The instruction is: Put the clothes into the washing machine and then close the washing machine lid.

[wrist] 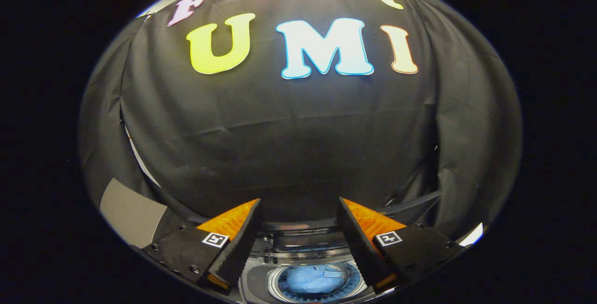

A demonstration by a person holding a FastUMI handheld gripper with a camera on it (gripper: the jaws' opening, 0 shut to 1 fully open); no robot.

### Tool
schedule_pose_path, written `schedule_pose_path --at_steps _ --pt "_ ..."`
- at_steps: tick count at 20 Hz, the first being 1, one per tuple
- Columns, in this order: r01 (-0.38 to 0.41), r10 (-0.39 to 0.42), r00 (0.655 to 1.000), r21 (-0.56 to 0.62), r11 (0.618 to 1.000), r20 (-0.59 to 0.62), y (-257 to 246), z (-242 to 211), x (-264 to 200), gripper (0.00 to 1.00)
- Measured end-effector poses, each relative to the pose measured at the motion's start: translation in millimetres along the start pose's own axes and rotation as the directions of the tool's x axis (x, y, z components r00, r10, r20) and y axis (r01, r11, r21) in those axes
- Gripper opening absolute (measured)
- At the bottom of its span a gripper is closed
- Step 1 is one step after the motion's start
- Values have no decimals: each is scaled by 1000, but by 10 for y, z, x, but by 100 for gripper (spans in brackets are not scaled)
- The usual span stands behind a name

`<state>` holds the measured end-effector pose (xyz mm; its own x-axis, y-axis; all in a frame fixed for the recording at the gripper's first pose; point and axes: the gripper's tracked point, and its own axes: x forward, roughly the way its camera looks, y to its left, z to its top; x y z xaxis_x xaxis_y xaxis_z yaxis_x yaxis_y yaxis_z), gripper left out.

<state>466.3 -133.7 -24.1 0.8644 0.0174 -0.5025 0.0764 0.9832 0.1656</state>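
Observation:
My gripper [298, 210] is open, its fingers spread wide with nothing between them. Below and between the fingers lies the top of the washing machine [261, 280], seen from above. Its round drum opening shows a light blue garment [317, 279] lying inside. The raised lid [303, 241] appears as a dark glossy band just beyond the drum, between the two fingers. The gripper hangs well above the machine and points mostly at the booth's black cloth wall.
The black cloth wall [298, 145] stands right behind the machine. A grey panel [130, 213] sits to the left of the left finger. A gap in the cloth shows a bright strip at the left.

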Motion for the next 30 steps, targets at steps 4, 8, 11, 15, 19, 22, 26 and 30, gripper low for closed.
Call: schedule_pose_path --at_steps 4,8,11,15,19,22,26,30 --pt "4 -3 999 33 999 -32 14 -32 199 98" --pt "33 -35 999 -69 997 -28 43 -109 225 98" --pt "43 -41 999 -99 994 26 -3 -150 143 99" --pt "35 -27 997 -110 993 76 21 -158 20 99" --pt "35 -24 996 -117 993 89 22 -262 -146 99" --pt "39 -27 994 -115 993 101 13 -342 -247 99" --pt "41 -24 990 -118 992 136 12 -427 -387 99" --pt "39 -13 977 -118 992 212 9 -479 -474 99"
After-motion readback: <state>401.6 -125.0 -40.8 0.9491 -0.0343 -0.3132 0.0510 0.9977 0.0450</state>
